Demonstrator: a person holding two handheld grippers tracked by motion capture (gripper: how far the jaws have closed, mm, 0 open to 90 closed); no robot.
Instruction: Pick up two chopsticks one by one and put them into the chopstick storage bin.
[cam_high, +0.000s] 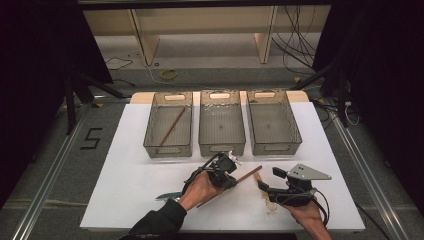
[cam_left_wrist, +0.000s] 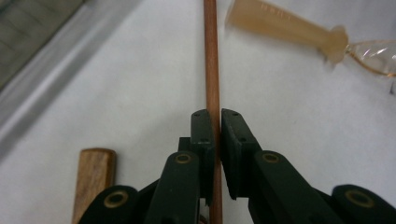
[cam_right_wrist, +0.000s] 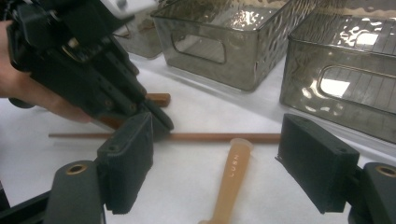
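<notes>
The left gripper (cam_left_wrist: 214, 122) is pinching the thin brown wooden chopstick (cam_left_wrist: 211, 56), which lies flat on the white table (cam_left_wrist: 140, 84) and extends ahead of its jaws. Lift it level, keeping clear of the beige plastic spoon handle (cam_right_wrist: 232, 177) beside it. The right gripper (cam_right_wrist: 219, 163) hovers spread over that handle.

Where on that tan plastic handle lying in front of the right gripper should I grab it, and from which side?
Probably mid-shaft. The tan handle lies flat on the white table, its long straight shaft running away from the open right gripper. Come down from above with one jaw on each long side. Stay back from its far tip, which lies close to the brown stick that the left gripper is clamping.
</notes>
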